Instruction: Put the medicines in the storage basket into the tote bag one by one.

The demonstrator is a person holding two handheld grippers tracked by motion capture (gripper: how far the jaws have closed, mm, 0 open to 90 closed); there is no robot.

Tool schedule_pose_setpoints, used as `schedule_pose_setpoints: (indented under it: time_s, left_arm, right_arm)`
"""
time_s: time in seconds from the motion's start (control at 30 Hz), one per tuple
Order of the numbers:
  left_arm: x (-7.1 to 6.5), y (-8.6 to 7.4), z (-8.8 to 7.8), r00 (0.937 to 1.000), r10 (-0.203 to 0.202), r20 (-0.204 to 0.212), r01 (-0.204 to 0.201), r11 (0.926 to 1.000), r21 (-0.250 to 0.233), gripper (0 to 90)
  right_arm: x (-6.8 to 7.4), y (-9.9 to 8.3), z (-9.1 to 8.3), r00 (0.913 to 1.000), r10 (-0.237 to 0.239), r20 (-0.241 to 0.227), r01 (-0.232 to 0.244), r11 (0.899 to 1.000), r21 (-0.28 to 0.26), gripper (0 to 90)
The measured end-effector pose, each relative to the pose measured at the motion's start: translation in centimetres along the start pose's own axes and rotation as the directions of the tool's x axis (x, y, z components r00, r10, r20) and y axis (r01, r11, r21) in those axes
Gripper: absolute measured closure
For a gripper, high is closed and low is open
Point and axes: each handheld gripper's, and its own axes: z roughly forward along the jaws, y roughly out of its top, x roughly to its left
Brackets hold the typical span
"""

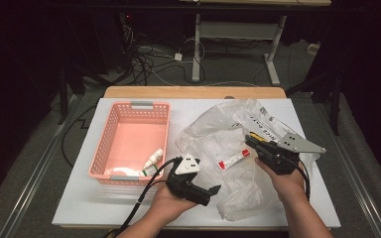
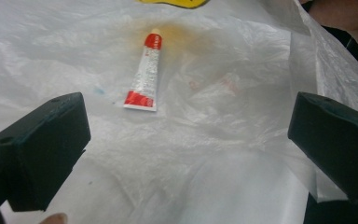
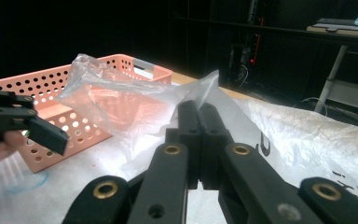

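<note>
We are holding our left gripper [image 1: 213, 190] wide open with nothing between its jaws, hovering low over the desk [image 1: 79, 208] beside the clear plastic bag [image 1: 213, 131]. Our right gripper [image 1: 250, 140] is pinching the bag's film, jaws closed on it. The red-and-white tube [image 2: 143, 79] is lying inside the bag, apart from both grippers.

The print on the plastic bag [image 1: 238, 148] is too small to be read in the high view, and its lower layers are obscured by folds. The lettering on the red-and-white tube [image 2: 144, 74] is blurred. The two small bottles [image 1: 152, 163] in the pink basket [image 1: 110, 130] are partly hidden by the left gripper [image 1: 213, 191]; their labels cannot be made out.
</note>
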Motion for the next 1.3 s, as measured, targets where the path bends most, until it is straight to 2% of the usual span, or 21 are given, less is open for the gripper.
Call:
schedule_pose_setpoints:
  time_s: [0.33, 0.47, 0.67, 0.77, 0.93, 1.13, 1.3]
  left_arm:
    - [1.2, -0.3, -2.6, 0.9975, -0.04, -0.058, 0.04, 0.9992, -0.005, 0.0]
    - [1.8, -0.3, -3.7, 0.995, -0.044, -0.09, 0.043, 0.999, -0.012, 0.0]
    - [3.1, -0.8, -4.9, 0.9889, -0.054, -0.139, 0.055, 0.9985, 0.005, 0.0]
    - [3.8, -0.9, -5.7, 0.9821, -0.049, -0.182, 0.052, 0.9986, 0.011, 0.0]
    - [5.3, -1.3, -7.4, 0.973, -0.088, -0.213, 0.087, 0.9961, -0.013, 0.0]
    - [7.2, -2.3, -9.1, 0.9586, -0.136, -0.25, 0.135, 0.9906, -0.023, 0.0]
    - [8.4, -3.2, -10.3, 0.9436, -0.171, -0.283, 0.169, 0.985, -0.033, 0.0]
  right_arm:
    - [-0.1, 0.0, -0.1, 1.0, -0.002, -0.002, 0.002, 1.0, -0.004, 90.0]
    - [-0.1, -0.1, -0.2, 1.0, -0.004, -0.002, 0.004, 1.0, 0.0, 90.0]
    - [-0.2, 0.1, -0.3, 1.0, -0.001, -0.001, 0.001, 1.0, -0.006, 90.0]
    - [-0.2, 0.1, -0.4, 1.0, 0.001, -0.002, -0.001, 1.0, -0.007, 90.0]
    - [-0.3, 0.0, -0.3, 1.0, 0.002, -0.004, -0.002, 1.0, -0.005, 90.0]
    - [-0.3, 0.0, -0.3, 1.0, 0.008, -0.001, -0.008, 1.0, -0.008, 90.0]
    - [-0.3, 0.1, -0.4, 1.0, 0.007, -0.001, -0.007, 1.0, -0.008, 90.0]
